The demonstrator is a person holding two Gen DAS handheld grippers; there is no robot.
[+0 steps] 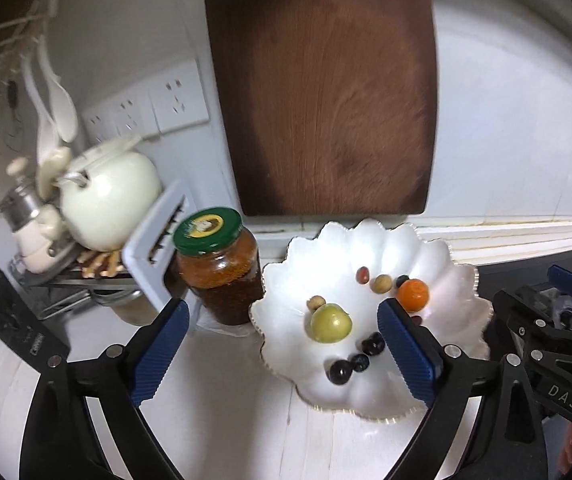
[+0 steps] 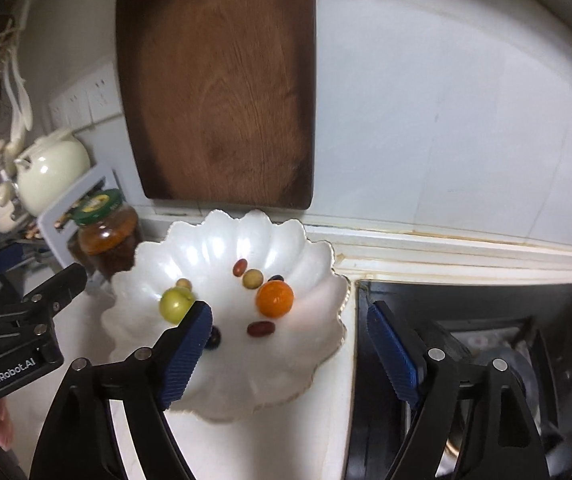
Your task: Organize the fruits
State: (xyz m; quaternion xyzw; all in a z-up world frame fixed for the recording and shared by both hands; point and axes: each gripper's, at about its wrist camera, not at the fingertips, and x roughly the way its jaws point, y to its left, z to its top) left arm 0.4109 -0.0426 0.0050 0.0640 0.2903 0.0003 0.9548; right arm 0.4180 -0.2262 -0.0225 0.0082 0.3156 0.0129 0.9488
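Observation:
A white scalloped plate (image 1: 366, 248) sits on the pale counter and holds loose fruit. On it lie a green fruit (image 1: 330, 323), a small orange (image 1: 412, 293), several dark berries (image 1: 373, 344), tan round fruits (image 1: 381, 283) and a red date (image 1: 362, 275). My left gripper (image 1: 281, 312) hovers open over the plate's left part, with nothing between its blue pads. The right wrist view shows the same plate (image 2: 225, 248), with the orange (image 2: 274, 299), green fruit (image 2: 173, 305) and another red date (image 2: 261, 329). My right gripper (image 2: 288, 309) is open above the plate's right edge, holding nothing.
A jar with a green lid (image 1: 215, 268) stands just left of the plate. A wooden cutting board (image 1: 326, 100) leans on the tiled wall behind. A white teapot (image 1: 109, 196) and a grey slicer (image 1: 153, 256) crowd the left. A black stove (image 2: 486, 340) borders the plate's right.

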